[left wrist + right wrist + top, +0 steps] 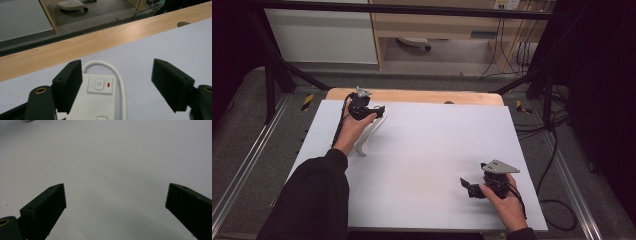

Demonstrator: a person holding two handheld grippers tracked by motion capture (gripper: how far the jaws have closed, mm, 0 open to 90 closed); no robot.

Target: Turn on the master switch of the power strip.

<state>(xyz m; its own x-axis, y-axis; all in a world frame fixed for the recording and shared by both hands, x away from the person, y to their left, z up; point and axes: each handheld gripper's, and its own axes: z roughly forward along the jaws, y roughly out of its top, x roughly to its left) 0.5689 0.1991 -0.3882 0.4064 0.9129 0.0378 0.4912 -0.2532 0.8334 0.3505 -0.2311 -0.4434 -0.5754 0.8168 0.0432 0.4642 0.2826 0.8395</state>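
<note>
1 white power strip (pixel 96 100) w/ 1 cord (pixel 117 75), at approx 10 o'clock on the mat. 2 grippers: left (pixel 379 111) at 10, right (pixel 465 186) at 5. 1 mat (pixel 432 150), 1 table (pixel 422 96).

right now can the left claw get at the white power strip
Probably yes. The left claw already straddles the end of the white power strip, with one jaw beside its edge and the other wide of its cable. Nothing blocks it; the pads aren't clamped yet.

White mat (pixel 422 165) covers a wooden table (pixel 422 96)
</note>
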